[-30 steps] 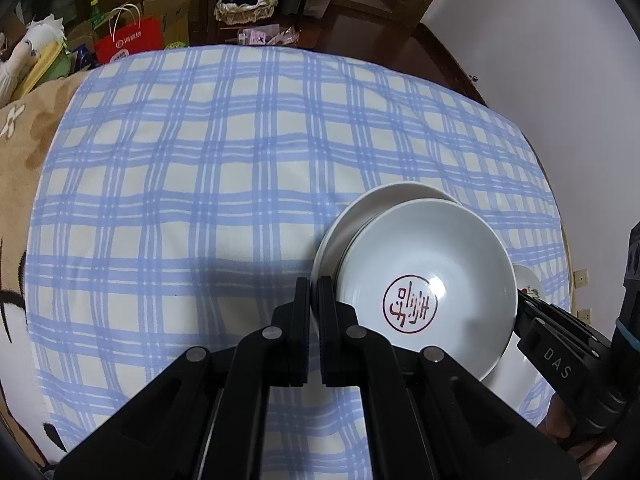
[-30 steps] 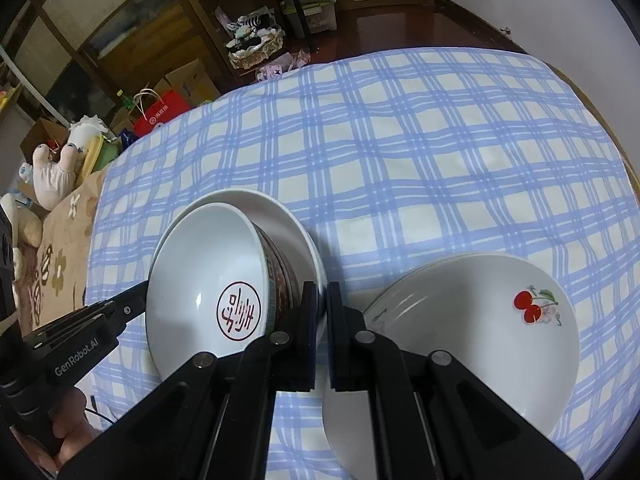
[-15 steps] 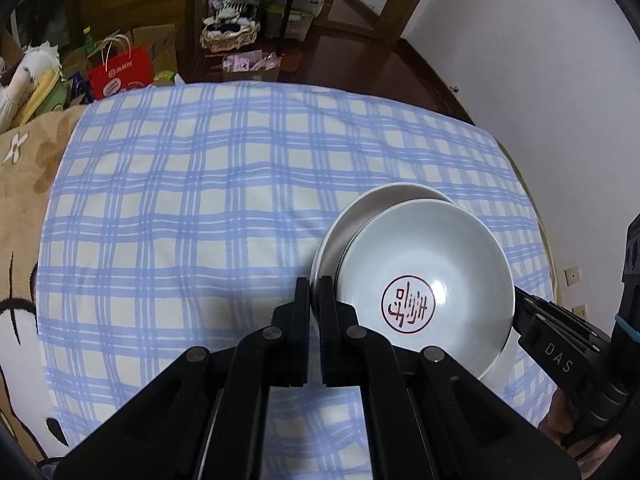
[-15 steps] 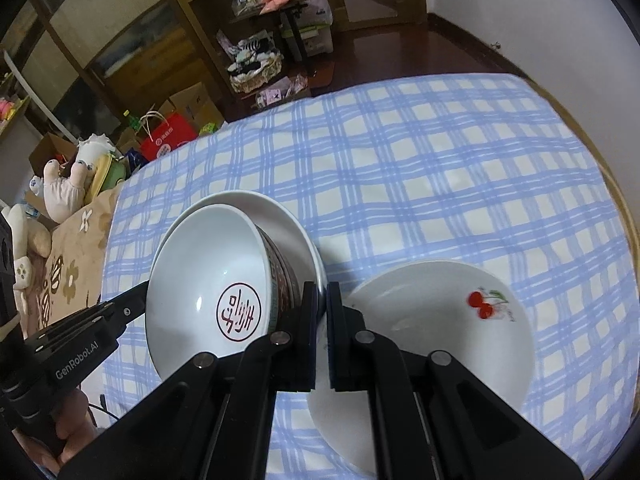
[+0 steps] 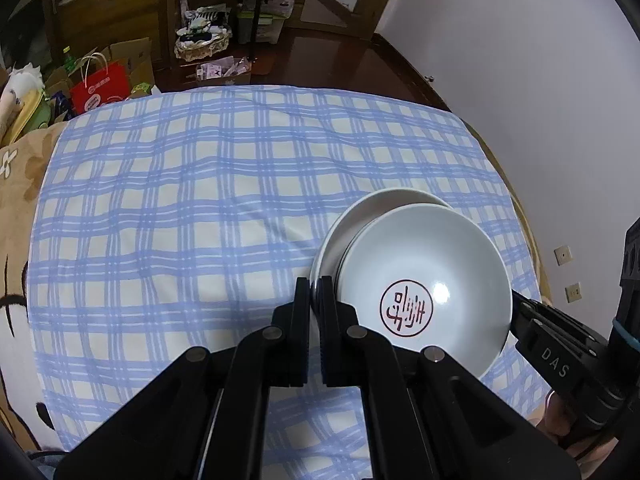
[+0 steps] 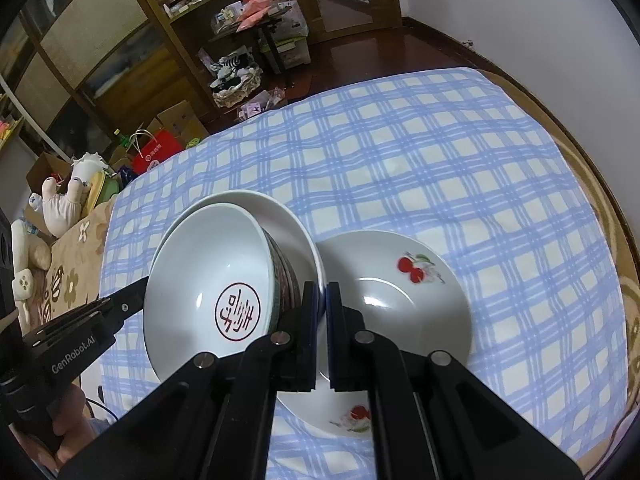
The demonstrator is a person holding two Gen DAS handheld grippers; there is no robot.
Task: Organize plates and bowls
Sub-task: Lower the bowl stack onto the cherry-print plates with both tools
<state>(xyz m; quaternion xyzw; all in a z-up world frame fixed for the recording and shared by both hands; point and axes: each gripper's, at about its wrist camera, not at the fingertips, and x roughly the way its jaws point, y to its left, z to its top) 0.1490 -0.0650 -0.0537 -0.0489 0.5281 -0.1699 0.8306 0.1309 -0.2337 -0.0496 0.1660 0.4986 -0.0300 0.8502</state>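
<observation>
The bowl (image 6: 208, 280) sits in a white plate (image 6: 288, 224) — its rim pinched by both the left gripper (image 5: 315, 284) and right gripper (image 6: 322, 292) — just beside the cherry plate (image 6: 400, 296).

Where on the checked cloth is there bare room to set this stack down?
Free: the checked cloth beyond the cherry plate, toward the wall, and the wide stretch on the beige blanket's side. Crowded: the near edge, around the cherry plate.
</observation>
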